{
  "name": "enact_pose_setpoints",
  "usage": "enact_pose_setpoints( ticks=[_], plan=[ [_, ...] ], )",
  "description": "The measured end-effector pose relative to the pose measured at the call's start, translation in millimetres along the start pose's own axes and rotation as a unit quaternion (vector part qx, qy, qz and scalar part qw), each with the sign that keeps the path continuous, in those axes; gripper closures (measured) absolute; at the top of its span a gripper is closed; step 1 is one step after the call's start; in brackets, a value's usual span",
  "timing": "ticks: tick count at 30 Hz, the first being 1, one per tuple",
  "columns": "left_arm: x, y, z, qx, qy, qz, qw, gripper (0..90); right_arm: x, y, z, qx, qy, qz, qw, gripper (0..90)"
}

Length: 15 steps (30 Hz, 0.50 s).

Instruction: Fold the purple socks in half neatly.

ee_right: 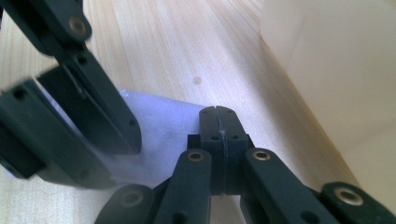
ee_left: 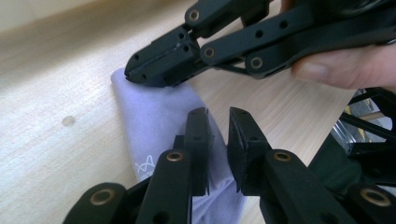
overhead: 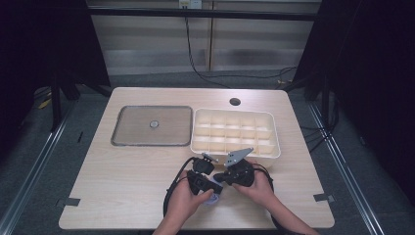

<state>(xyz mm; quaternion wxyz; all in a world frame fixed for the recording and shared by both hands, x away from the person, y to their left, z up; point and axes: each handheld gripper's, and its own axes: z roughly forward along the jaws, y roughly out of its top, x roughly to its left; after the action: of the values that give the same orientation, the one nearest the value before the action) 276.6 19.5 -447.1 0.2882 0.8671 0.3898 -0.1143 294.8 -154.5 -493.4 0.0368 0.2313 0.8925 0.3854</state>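
Lilac cloth [ee_left: 161, 121] soft, matt; table [overhead: 127, 176] pale wood grain; tray [overhead: 122, 125] dull metal.

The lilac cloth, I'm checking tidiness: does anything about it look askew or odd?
Nothing looks damaged or spilled. The lilac cloth lies folded on the table, one end at the right gripper's shut jaws, the left gripper open over it.
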Motion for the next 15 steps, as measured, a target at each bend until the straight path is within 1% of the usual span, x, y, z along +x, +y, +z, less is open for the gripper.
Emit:
enact_pose_setpoints(
  ticks=[4, 6, 8, 9, 10, 11, 13, 15],
  plan=[
    [1.5, 2.6, -6.4, -0.01, -0.009, -0.008, 0.9999, 76.7, 0.6, -0.1, 0.7, 0.0, 0.001, -0.002, 1.0, 90.0],
    [3.2, 3.8, -9.8, -0.019, -0.011, -0.011, 0.9997, 76.4, 1.1, -0.1, 1.0, 0.003, 0.001, -0.003, 1.0, 90.0],
    [4.8, 4.5, -13.6, -0.027, -0.012, -0.014, 0.9995, 76.2, 1.7, -0.3, 1.8, 0.008, -0.002, -0.004, 1.0, 90.0],
    [5.1, 4.8, -15.5, -0.028, -0.009, -0.015, 0.9995, 76.0, 2.0, -0.9, 3.2, 0.014, -0.003, -0.006, 0.9999, 90.0],
    [4.8, 4.6, -16.1, -0.035, -0.005, -0.02, 0.9992, 76.1, 2.6, -2.2, 5.4, 0.018, -0.006, -0.013, 0.9997, 90.0],
    [5.3, 4.3, -16.1, -0.034, -0.002, -0.02, 0.9992, 76.3, 3.0, -2.9, 5.7, 0.014, -0.001, -0.007, 0.9999, 90.0],
    [5.9, 2.2, -11.7, -0.02, -0.002, -0.024, 0.9995, 77.2, 3.6, -3.0, 5.9, 0.013, -0.001, -0.007, 0.9999, 90.0],
    [6.9, -1.0, -6.4, 0.003, 0.004, -0.013, 0.9999, 78.0, 3.7, -3.0, 6.1, 0.013, -0.003, -0.008, 0.9999, 90.0]
  ],
)
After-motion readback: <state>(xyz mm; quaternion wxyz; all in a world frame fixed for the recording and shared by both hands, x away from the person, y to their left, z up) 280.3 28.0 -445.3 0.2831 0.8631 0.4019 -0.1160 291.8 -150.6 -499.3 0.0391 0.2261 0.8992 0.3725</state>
